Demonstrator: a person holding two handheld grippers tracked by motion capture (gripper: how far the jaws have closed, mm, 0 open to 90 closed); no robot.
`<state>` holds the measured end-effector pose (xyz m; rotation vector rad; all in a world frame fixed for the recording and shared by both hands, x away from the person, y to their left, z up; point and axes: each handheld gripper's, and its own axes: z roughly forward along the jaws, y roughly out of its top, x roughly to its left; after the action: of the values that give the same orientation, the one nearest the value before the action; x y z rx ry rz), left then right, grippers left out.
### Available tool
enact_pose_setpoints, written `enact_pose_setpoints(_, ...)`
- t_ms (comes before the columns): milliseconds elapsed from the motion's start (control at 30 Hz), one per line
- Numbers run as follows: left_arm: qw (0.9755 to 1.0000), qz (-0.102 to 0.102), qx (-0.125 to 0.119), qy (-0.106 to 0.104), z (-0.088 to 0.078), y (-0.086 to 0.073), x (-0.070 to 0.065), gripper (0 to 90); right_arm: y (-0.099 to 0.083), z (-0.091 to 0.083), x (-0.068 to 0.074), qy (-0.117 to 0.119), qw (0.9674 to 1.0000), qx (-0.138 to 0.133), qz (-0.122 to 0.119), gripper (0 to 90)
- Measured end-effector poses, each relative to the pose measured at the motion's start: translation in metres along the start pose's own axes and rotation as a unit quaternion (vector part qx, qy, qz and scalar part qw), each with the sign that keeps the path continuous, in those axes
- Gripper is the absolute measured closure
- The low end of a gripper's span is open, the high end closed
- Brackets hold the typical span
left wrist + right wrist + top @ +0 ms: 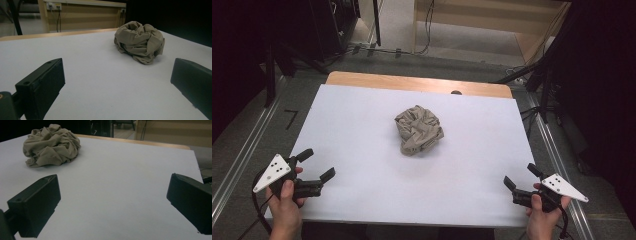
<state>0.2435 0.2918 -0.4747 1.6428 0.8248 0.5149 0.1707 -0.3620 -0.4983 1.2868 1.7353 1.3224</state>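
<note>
White tabletop point(362, 130) from above: crumpled beige cloth point(418, 129) mid-table, my left gripper point(318, 165) and right gripper point(522, 177) at the near corners, jaws wide, empty. Left gripper view: cloth point(140, 41) ahead, right jaw cut off. Right gripper view: cloth point(51, 145) far left.

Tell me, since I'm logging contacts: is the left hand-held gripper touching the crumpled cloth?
Apart. The high view shows bare table between the left hand-held gripper and the cloth.

bare white table point(362, 130) all around, crumpled cloth point(418, 130) mid-table
</note>
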Motion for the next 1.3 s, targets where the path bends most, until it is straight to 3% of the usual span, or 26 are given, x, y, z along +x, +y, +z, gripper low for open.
enact_pose_setpoints(333,0.9999,-0.002,-0.004,-0.011,0.005,0.004,-0.004,0.0,0.006,0.009,0.013,0.022,0.9997,0.005,-0.008,0.0)
enact_pose_setpoints(633,0.9996,0.013,0.0,-0.026,0.02,0.015,-0.018,0.0,0.022,0.03,0.031,0.045,0.9989,0.008,-0.011,0.0)
enact_pose_setpoints(733,0.9991,0.017,-0.005,-0.039,0.028,0.023,-0.026,0.0,0.035,0.048,0.044,0.062,0.9978,0.004,-0.026,0.0)
enact_pose_setpoints(1000,0.9977,0.02,-0.007,-0.064,0.053,0.04,-0.04,0.0,0.057,0.082,0.062,0.086,0.9956,0.007,-0.037,0.0)
enact_pose_setpoints(1233,0.9959,0.033,0.012,-0.084,0.08,0.045,-0.048,0.0,0.075,0.126,0.081,0.114,0.9924,0.02,-0.039,0.0)
enact_pose_setpoints(1267,0.9957,0.034,0.015,-0.085,0.084,0.045,-0.049,0.0,0.075,0.126,0.081,0.114,0.9924,0.02,-0.039,0.0)
enact_pose_setpoints(1300,0.9954,0.031,0.017,-0.089,0.088,0.046,-0.05,0.0,0.079,0.14,0.085,0.124,0.9914,0.027,-0.034,0.0)
